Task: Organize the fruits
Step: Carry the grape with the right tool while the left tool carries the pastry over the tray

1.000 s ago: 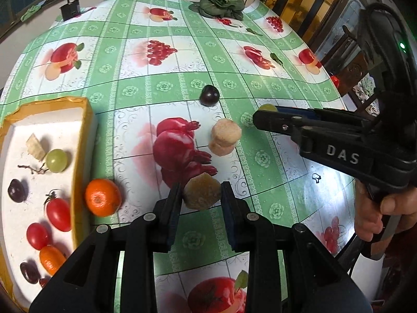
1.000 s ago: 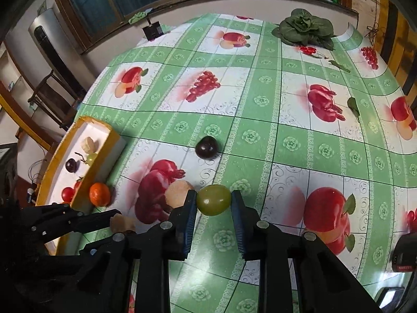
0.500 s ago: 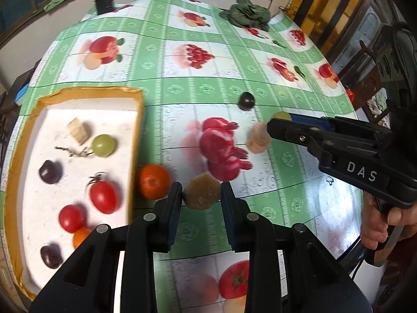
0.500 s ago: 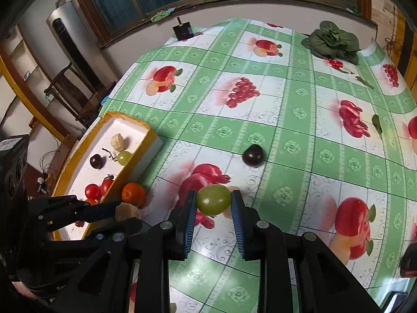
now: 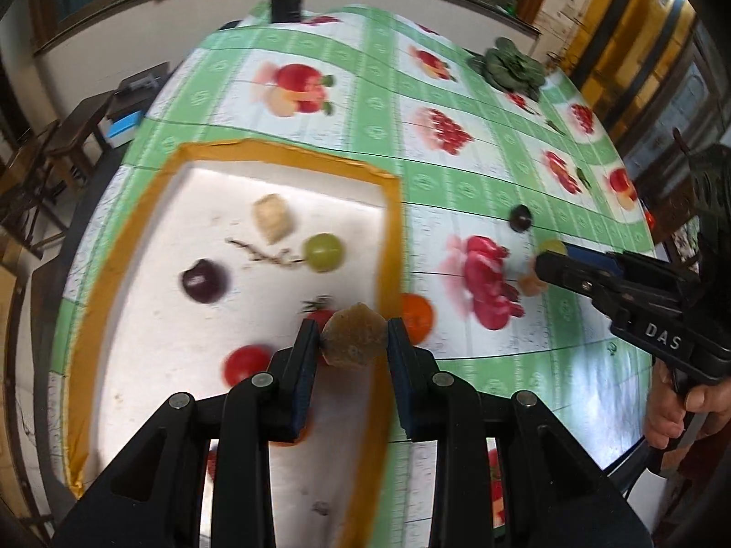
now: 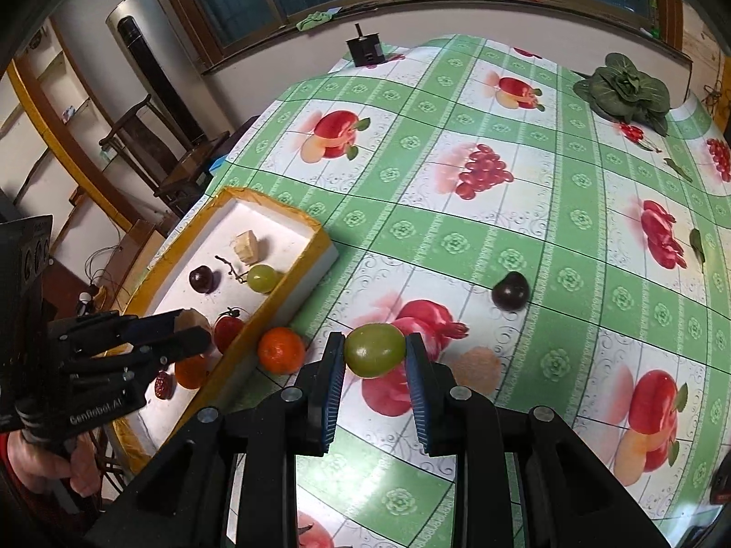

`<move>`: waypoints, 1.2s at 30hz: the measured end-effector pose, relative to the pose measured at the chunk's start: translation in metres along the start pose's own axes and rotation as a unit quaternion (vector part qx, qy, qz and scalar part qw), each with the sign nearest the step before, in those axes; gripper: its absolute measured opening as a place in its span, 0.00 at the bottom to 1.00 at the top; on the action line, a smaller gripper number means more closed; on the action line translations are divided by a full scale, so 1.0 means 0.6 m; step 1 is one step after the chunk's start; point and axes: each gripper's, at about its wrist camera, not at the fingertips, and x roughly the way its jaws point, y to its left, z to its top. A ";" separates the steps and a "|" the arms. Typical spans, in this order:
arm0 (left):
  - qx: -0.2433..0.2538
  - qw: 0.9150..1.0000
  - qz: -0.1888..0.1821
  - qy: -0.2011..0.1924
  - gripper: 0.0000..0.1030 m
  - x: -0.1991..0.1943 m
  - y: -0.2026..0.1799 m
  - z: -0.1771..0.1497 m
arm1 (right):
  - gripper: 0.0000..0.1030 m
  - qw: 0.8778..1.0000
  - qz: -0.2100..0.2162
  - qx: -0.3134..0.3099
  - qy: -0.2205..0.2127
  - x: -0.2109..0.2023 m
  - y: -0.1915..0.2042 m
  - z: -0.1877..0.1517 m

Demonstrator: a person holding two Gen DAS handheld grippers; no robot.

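Note:
My left gripper (image 5: 352,342) is shut on a brown lumpy fruit piece (image 5: 352,337) and holds it over the right rim of the white tray with orange rim (image 5: 137,246). The tray holds a green grape (image 5: 323,252), a dark plum (image 5: 204,281), red tomatoes (image 5: 244,364) and a pale chunk (image 5: 272,218). My right gripper (image 6: 374,356) is shut on a green grape (image 6: 374,350) above the tablecloth. An orange mandarin (image 6: 281,350) lies just outside the tray (image 6: 315,246). A dark plum (image 6: 510,291) and a tan piece (image 6: 475,365) lie on the cloth.
The table carries a green-and-white fruit-print cloth (image 6: 571,173). A leafy green vegetable (image 6: 626,89) sits at the far right edge and a small black box (image 6: 364,50) at the far edge. Chairs and a cabinet stand to the left of the table.
My left gripper has carried the brown piece left, from the cloth to over the tray's right rim. My right gripper has lifted the green grape and shifted left toward the tray.

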 end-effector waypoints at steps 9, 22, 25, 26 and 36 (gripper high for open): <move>-0.032 0.999 0.022 -0.002 0.27 -0.008 0.062 -0.003 | 0.26 1.000 0.019 -0.022 0.008 0.019 0.043 0.017; -0.049 0.998 0.039 -0.001 0.27 -0.009 0.111 -0.003 | 0.26 0.996 0.054 -0.073 0.024 0.059 0.137 0.045; -0.053 0.998 0.042 0.000 0.27 -0.007 0.122 -0.004 | 0.26 0.995 0.058 -0.082 0.028 0.071 0.155 0.050; -0.054 0.998 0.044 0.001 0.27 -0.006 0.125 -0.004 | 0.26 0.994 0.060 -0.084 0.029 0.075 0.161 0.052; -0.061 0.997 0.044 0.004 0.27 0.000 0.146 -0.003 | 0.26 0.992 0.071 -0.097 0.038 0.101 0.198 0.062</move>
